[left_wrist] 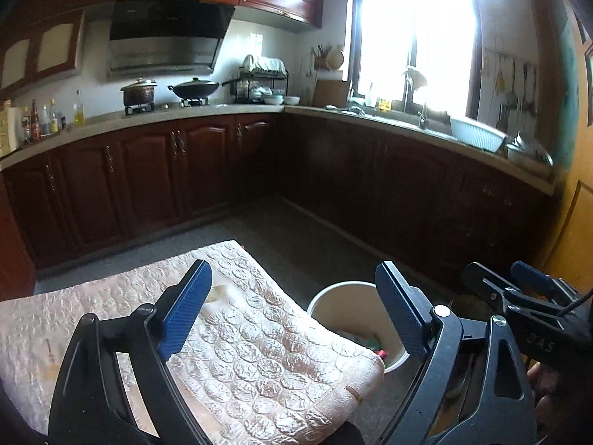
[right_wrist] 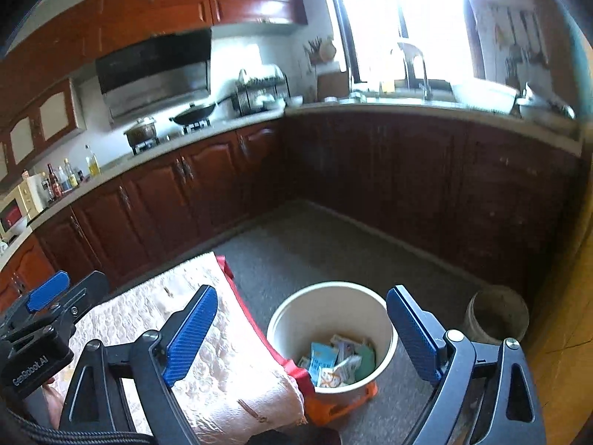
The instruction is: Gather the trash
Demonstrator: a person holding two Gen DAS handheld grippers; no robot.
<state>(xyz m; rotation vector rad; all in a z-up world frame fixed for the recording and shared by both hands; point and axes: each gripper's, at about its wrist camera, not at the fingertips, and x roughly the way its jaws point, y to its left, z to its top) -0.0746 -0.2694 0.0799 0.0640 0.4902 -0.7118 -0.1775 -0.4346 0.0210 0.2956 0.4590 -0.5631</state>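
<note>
A white bucket (right_wrist: pixel 296 319) stands on the grey floor beside a table covered in a pink embossed cloth (right_wrist: pixel 222 356). Several snack wrappers (right_wrist: pixel 335 365) lie in the bucket's bottom. In the right wrist view my right gripper (right_wrist: pixel 300 337) is open above the bucket's near rim and the cloth's edge, nothing between its blue pads. The left gripper (left_wrist: pixel 292 309) is open above the table's right edge, with the bucket (left_wrist: pixel 344 307) partly hidden behind the cloth (left_wrist: pixel 255 356) and the right finger. Each view shows the other gripper at its side: the right gripper (left_wrist: pixel 519 285), the left gripper (right_wrist: pixel 48 293).
Dark wooden cabinets run along the far wall and right side, with a stove, pots (left_wrist: pixel 139 91), bottles (left_wrist: pixel 78 109) and a sink under a bright window. A second, dirty bucket (right_wrist: pixel 496 315) stands on the floor at the right. An orange item (right_wrist: pixel 341 404) lies under the white bucket.
</note>
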